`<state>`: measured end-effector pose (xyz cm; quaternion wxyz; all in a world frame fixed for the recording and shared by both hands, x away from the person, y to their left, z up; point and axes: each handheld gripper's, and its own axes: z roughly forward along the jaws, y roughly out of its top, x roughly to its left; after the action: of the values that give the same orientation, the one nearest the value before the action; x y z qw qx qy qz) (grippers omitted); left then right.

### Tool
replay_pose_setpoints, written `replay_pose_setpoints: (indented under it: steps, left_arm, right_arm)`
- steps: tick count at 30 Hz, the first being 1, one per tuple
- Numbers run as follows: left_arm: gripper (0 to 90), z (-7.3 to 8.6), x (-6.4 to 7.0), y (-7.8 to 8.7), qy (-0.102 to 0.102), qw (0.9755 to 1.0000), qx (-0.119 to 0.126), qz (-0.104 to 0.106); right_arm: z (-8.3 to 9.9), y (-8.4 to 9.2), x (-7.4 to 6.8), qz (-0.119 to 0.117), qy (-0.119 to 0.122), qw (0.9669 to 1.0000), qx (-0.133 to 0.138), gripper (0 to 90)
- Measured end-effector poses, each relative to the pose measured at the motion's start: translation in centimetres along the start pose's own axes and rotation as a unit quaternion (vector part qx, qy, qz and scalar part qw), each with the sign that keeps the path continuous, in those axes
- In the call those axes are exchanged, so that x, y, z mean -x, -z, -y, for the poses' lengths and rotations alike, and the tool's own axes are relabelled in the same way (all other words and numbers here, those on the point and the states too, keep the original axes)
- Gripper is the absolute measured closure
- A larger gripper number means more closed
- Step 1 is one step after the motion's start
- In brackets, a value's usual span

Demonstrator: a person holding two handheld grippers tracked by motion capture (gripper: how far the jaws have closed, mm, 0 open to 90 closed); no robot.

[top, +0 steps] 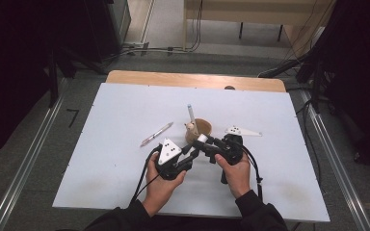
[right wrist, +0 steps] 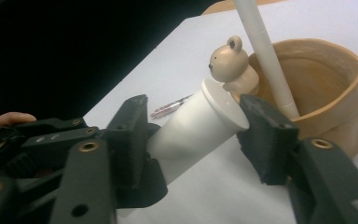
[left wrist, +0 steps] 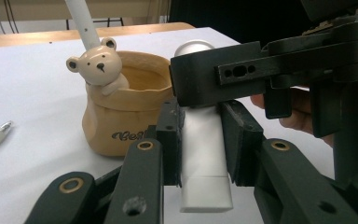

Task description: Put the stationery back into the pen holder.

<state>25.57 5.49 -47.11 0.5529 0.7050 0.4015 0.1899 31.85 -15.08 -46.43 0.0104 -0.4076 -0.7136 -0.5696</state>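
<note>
Tan bear-trimmed pot point(top: 202, 129) near table centre, a white pen point(top: 191, 113) standing in it. Silver pen point(top: 156, 134) lies left of pot. Left gripper point(top: 192, 151) and right gripper point(top: 211, 143) meet just in front of pot, a white tube point(top: 202, 139) between them.

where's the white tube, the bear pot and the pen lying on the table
white tube point(left wrist: 203, 144): left gripper view, the flat lower body between the jaws.
bear pot point(left wrist: 109, 121): left gripper view, the tan front wall below the bear.
pen point(top: 156, 134): high view, the middle of its barrel.
</note>
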Motion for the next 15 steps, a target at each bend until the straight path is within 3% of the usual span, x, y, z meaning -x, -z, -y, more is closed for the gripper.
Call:
replay_pose_setpoints:
  steps: [9, 15]
  left_arm:
    - [72.0, 0.44, 0.04, -0.35, 0.004, 0.9999, -0.011, 0.005]
    - [72.1, 0.5, 0.03, -0.38, 0.005, 0.9999, -0.013, 0.006]
  right_arm:
    - [-0.26, 0.37, 0.27, -0.009, -0.012, 0.9998, 0.014, 61.0]
    - [-0.29, 0.45, 0.17, -0.011, -0.008, 0.9998, 0.013, 62.4]
